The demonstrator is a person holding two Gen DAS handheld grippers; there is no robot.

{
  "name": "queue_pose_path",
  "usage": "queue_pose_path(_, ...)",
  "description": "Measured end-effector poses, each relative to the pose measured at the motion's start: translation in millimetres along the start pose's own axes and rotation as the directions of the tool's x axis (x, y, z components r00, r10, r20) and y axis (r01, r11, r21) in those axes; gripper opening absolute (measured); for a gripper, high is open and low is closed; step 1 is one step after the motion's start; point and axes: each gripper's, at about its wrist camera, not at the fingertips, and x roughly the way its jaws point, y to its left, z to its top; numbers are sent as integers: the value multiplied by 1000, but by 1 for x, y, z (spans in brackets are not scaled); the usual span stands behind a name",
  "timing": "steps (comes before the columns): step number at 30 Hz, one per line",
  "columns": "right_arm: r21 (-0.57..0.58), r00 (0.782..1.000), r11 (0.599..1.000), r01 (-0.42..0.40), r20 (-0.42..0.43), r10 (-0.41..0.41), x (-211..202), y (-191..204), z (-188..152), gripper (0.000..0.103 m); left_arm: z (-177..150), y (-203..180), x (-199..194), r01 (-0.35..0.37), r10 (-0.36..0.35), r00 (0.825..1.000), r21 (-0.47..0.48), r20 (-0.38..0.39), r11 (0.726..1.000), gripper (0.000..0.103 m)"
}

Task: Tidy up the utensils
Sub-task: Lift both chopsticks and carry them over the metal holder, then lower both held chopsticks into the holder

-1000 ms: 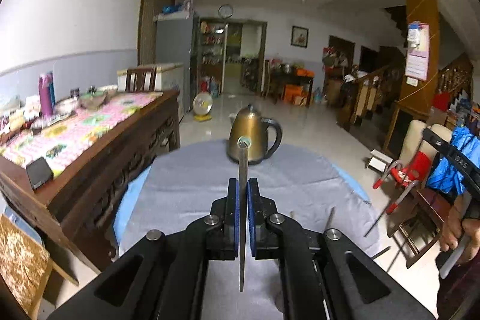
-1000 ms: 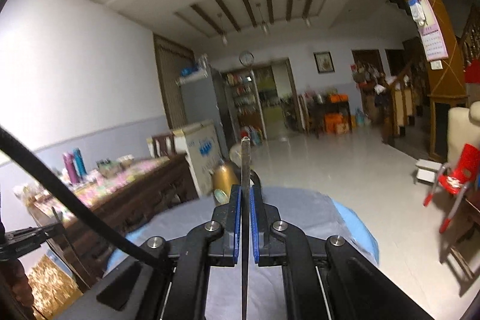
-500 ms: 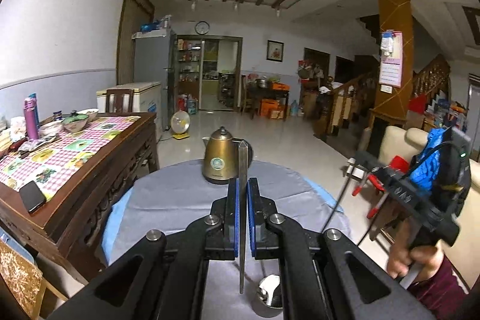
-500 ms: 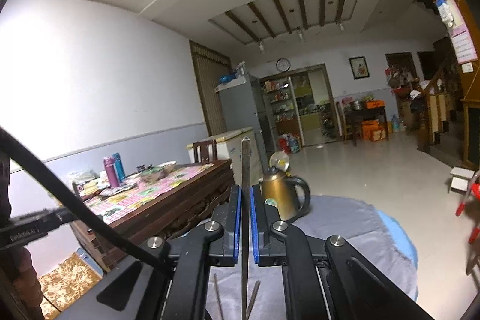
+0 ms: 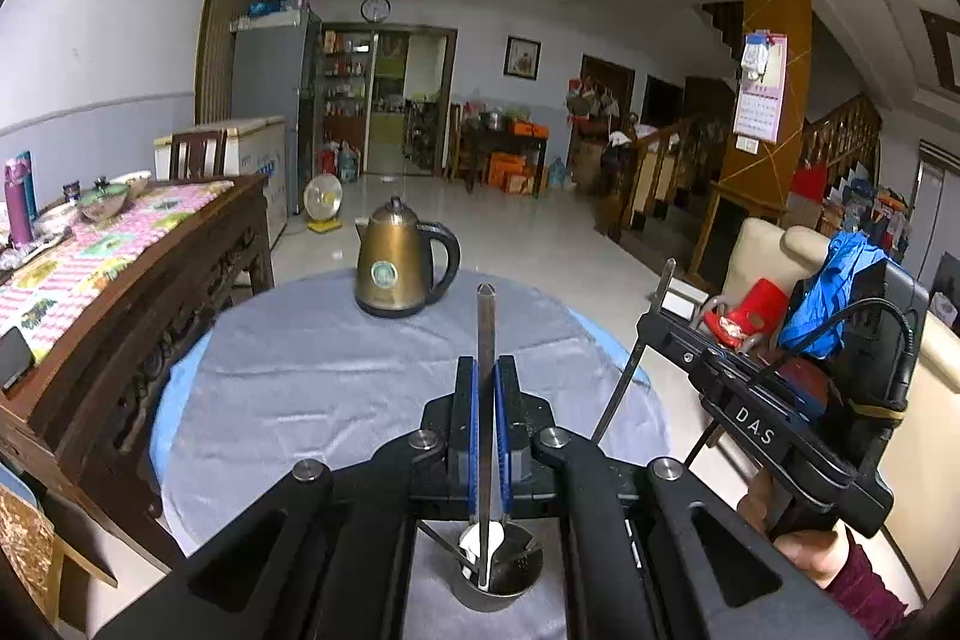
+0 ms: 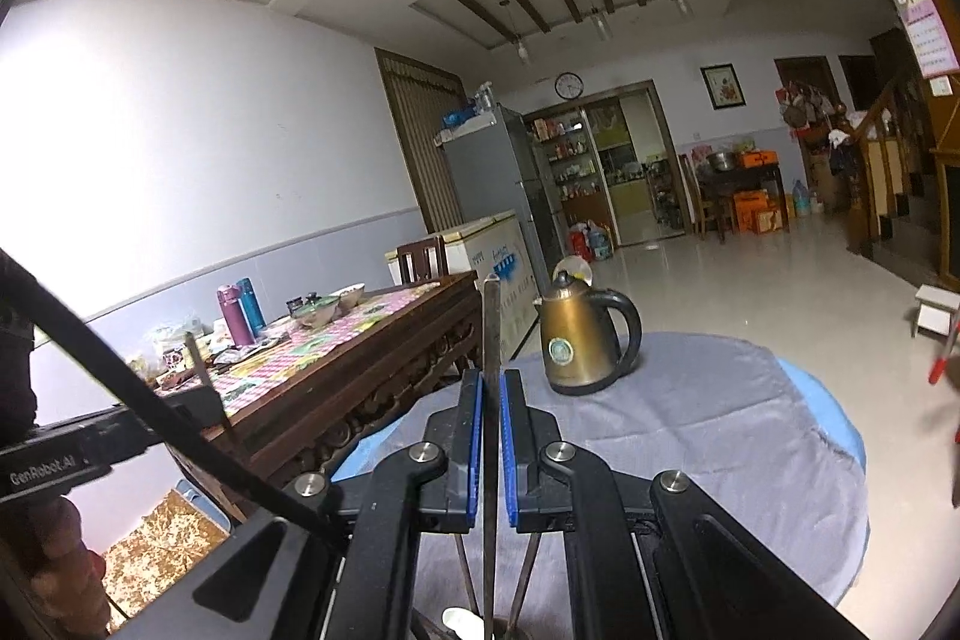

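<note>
Now below both jaws — cup (image 5: 497,577); each clamps a utensil (image 5: 485,400).

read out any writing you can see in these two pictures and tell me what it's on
"DAS": white letters on the right gripper body, seen from the left wrist.
"GenRobot.AI": on the left gripper body, seen from the right wrist.
Kettle badge, wall calendar, freezer print: too small to read.
</note>
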Motion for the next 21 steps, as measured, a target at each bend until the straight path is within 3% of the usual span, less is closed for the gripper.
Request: queue_pose_path(21, 32, 999, 999, 31, -33, -30, -12, -10, -23, 7, -12, -12, 12, -42, 42, 998, -2, -42, 999, 5)
